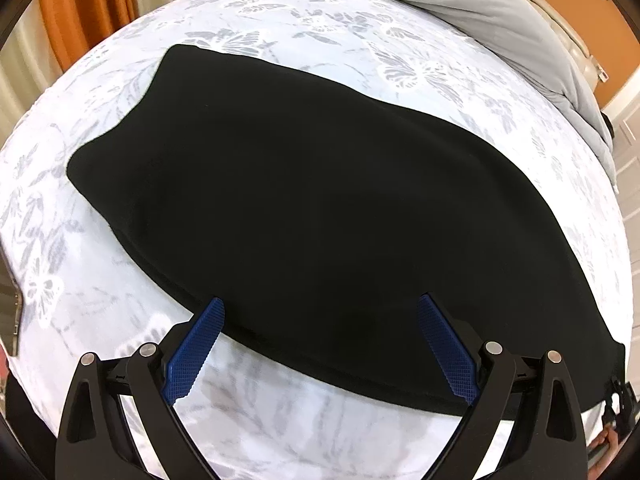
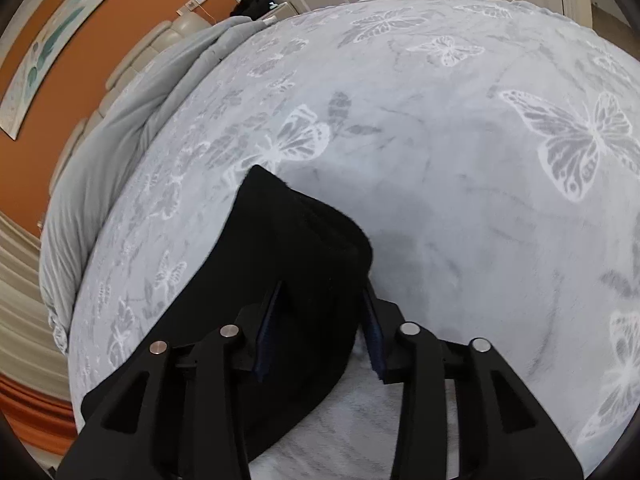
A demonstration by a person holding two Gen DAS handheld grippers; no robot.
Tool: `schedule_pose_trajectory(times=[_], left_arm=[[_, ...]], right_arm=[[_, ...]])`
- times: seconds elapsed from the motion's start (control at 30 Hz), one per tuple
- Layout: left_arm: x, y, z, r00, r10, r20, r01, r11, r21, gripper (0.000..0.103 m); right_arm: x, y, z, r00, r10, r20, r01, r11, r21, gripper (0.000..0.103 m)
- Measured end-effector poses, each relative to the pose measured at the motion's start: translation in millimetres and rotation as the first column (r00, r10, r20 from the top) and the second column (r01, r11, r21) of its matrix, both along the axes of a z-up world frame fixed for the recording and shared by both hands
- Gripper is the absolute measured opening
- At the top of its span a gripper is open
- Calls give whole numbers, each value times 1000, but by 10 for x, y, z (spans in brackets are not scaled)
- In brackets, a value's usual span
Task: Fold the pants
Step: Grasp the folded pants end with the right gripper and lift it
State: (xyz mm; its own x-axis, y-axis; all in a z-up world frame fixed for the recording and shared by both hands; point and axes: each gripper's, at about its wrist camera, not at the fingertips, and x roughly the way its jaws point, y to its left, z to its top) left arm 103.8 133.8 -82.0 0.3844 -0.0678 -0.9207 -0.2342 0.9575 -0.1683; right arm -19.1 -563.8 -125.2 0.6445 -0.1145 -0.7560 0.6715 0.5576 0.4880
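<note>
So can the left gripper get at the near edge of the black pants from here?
Probably yes. The left gripper is open, its fingers straddling the near edge of the black pants on the butterfly bedspread, with nothing between them.

Black pants (image 1: 304, 208) flat on butterfly bedspread (image 1: 320, 40); left tongs (image 1: 320, 308) spread wide at near edge.

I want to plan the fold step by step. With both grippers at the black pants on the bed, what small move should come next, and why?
Probably close the right gripper on the end of the pants: its jaws stand open around that raised end. The left gripper is open over the near edge, gripping nothing, so no lift is possible yet.
</note>
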Motion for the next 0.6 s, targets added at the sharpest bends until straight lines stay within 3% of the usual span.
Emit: schedule_pose_trajectory(times=[0.07,0.13,0.27,0.43,0.47,0.6], left_arm=[[-4,-86,12,1000,-25,3,25,1000,3,95],[-4,-164,33,999,-41,12,41,999,13,95],[18,-304,41,998,-62,19,62,998,15,95],[30,-416,50,996,-82,23,82,997,7,95],[31,-431,53,996,-86,25,86,996,8,95],[22,-476,73,993,-110,39,110,994,20,95]], right_arm=[[6,35,88,1000,1,30,-1,1000,-10,19],[17,132,277,996,18,88,-15,999,-34,18],[242,709,876,965,181,191,-147,973,-180,19],[584,1949,1352,835,496,239,-415,852,-319,18],[666,2239,1369,799,555,231,-472,817,-330,18],[903,2928,1270,719,667,195,-592,735,-330,18]])
